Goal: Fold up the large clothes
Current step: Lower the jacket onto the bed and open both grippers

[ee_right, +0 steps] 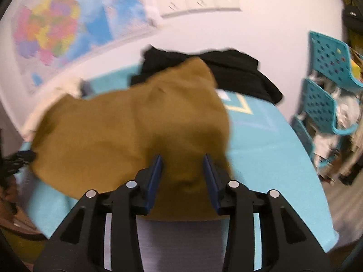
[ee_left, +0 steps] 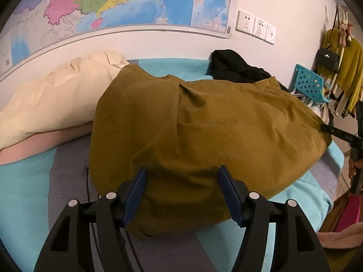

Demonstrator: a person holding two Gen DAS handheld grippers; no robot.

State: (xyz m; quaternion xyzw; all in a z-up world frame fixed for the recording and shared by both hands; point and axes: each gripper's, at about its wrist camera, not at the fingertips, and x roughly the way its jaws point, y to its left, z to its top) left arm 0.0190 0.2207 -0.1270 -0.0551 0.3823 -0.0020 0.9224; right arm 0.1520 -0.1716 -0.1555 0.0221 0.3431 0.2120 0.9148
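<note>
Mustard-brown cloth, a large garment (ee_left: 192, 131), fills the left wrist view: it lies spread over the turquoise bed cover (ee_left: 25, 181), directly ahead of my left gripper (ee_left: 181, 188) and running on beneath it. My fingers stand wide apart with nothing between them; the garment's near hem sits just under and between their tips. A cream pillow (ee_left: 56, 97) lies ahead to my left with the garment's edge against it, a black garment (ee_left: 236, 65) sits beyond, by the wall. At far right my other gripper's tip meets the cloth's corner.

From the right wrist, blurred by motion, the same garment (ee_right: 127, 131) bunches ahead and to the left of my right gripper (ee_right: 182, 170). Its fingers are parted around a fold of cloth; whether they grip it I cannot tell. The black garment (ee_right: 238, 72) lies farther ahead, turquoise shelves (ee_right: 322, 104) off to my right.

I judge the fabric soft, light and limp, likely to sag and crease between grips rather than slip. The best holds appear to be the near hem corners, one per gripper.
</note>
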